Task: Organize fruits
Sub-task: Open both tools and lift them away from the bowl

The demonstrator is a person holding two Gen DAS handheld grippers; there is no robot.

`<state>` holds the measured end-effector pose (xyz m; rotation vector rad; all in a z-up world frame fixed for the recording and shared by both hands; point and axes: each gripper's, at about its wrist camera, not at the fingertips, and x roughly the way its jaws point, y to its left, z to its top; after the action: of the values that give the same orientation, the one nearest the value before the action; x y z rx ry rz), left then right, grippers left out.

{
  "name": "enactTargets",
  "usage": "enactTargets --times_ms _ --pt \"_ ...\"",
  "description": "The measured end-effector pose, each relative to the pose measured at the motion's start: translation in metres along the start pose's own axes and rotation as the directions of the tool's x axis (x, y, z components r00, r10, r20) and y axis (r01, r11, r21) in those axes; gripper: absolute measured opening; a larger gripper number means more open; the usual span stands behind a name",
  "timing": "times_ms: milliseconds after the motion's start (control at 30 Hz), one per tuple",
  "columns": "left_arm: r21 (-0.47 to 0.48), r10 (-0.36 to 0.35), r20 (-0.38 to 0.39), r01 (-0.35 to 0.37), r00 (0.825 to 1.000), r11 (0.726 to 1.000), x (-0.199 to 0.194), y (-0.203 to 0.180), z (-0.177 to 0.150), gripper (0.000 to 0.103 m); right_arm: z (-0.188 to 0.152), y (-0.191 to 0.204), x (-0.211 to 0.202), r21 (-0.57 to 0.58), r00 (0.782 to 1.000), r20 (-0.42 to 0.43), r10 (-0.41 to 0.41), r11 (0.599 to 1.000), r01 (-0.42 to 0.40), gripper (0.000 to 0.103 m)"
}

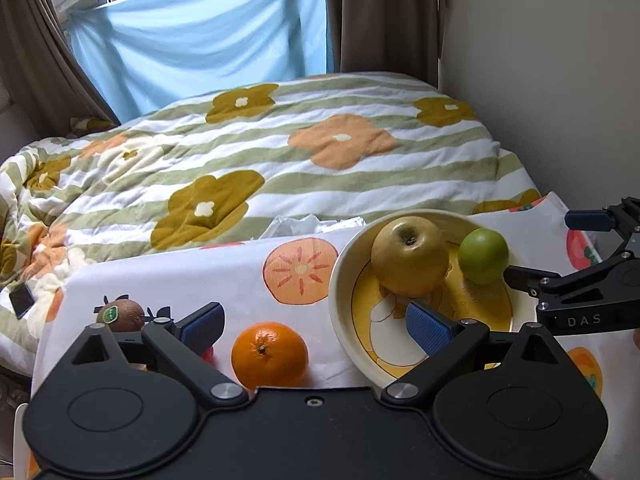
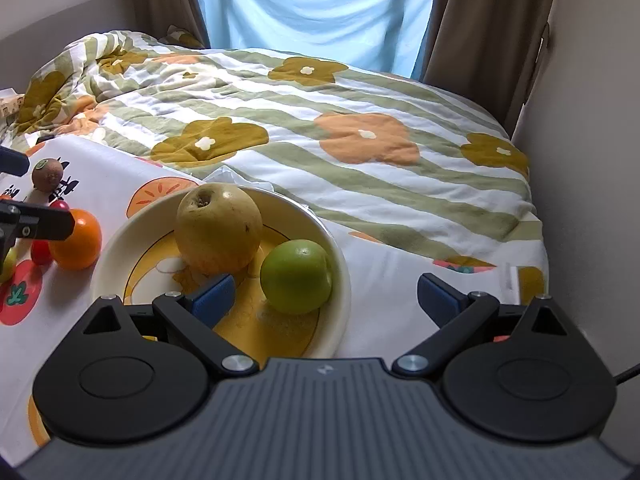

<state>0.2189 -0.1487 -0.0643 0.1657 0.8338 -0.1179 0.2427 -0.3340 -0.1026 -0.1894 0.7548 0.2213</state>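
Note:
A cream bowl (image 1: pixel 340 280) (image 2: pixel 344 280) with a yellow inside holds a yellow-brown apple (image 1: pixel 410 256) (image 2: pixel 218 228) and a green apple (image 1: pixel 483 255) (image 2: pixel 296 276). An orange (image 1: pixel 270 355) (image 2: pixel 80 240) lies on the cloth left of the bowl. A kiwi (image 1: pixel 120 315) (image 2: pixel 47 175) lies further left. Small red tomatoes (image 2: pixel 41 251) sit by the orange. My left gripper (image 1: pixel 316 330) is open, straddling the orange, its right finger over the bowl. My right gripper (image 2: pixel 326 294) is open around the green apple, not touching it; it also shows at the right of the left wrist view (image 1: pixel 560 252).
The fruit-print cloth (image 1: pixel 180 280) (image 2: pixel 392 280) covers a small table against a bed with a flowered striped quilt (image 1: pixel 280 160) (image 2: pixel 320 120). A wall (image 1: pixel 560 80) stands right. A phone (image 1: pixel 22 300) lies on the bed at left.

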Motion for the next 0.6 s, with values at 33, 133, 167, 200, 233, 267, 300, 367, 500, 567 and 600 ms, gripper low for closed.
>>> enactTargets --times_ms 33,133,167,200,233,267,300,367,500,567,600 --pt "-0.002 0.002 0.007 -0.002 1.0 1.0 -0.004 -0.001 -0.001 0.099 0.0 -0.002 -0.004 0.008 1.0 0.001 0.0 1.0 0.0 0.103" --pt "-0.011 0.015 0.033 -0.014 0.999 1.0 -0.019 -0.004 -0.004 0.099 -0.001 -0.007 -0.02 0.049 1.0 0.015 0.012 0.999 -0.013 0.103" --pt "-0.021 0.024 0.042 -0.023 0.999 0.999 -0.025 -0.005 -0.006 0.099 -0.001 -0.009 -0.025 0.063 1.0 0.021 0.019 0.998 -0.02 0.103" --pt "-0.033 0.027 0.046 -0.025 0.999 0.999 -0.03 -0.006 -0.008 0.099 -0.001 -0.011 -0.031 0.076 0.999 0.023 0.027 0.997 -0.029 0.103" --pt "-0.05 0.026 0.052 -0.023 0.998 0.998 -0.036 -0.007 -0.011 0.099 -0.002 -0.011 -0.037 0.084 0.999 0.024 0.031 0.996 -0.033 0.103" --pt "-0.065 0.026 0.058 -0.022 0.998 0.998 -0.042 -0.007 -0.014 0.099 -0.001 -0.011 -0.043 0.089 0.999 0.027 0.031 0.995 -0.033 0.103" --pt "-0.078 0.032 0.063 -0.027 0.997 0.997 -0.048 -0.007 -0.016 0.099 -0.002 -0.011 -0.05 0.093 0.999 0.03 0.033 0.995 -0.036 0.103" --pt "-0.09 0.053 0.078 -0.046 0.996 0.995 -0.061 -0.009 -0.023 0.099 -0.003 -0.011 -0.061 0.102 0.998 0.036 0.042 0.994 -0.046 0.103" --pt "-0.126 0.089 0.104 -0.076 0.991 0.989 -0.087 -0.011 -0.036 0.099 -0.005 -0.009 -0.082 0.135 0.998 0.034 0.061 0.989 -0.065 0.103" --pt "-0.149 0.119 0.124 -0.1 0.985 0.984 -0.099 -0.01 -0.044 0.099 -0.006 -0.004 -0.091 0.128 0.997 0.033 0.071 0.989 -0.075 0.103" --pt "-0.161 0.133 0.132 -0.111 0.982 0.981 -0.104 -0.009 -0.049 0.099 -0.007 -0.002 -0.094 0.121 0.997 0.036 0.075 0.99 -0.079 0.103"
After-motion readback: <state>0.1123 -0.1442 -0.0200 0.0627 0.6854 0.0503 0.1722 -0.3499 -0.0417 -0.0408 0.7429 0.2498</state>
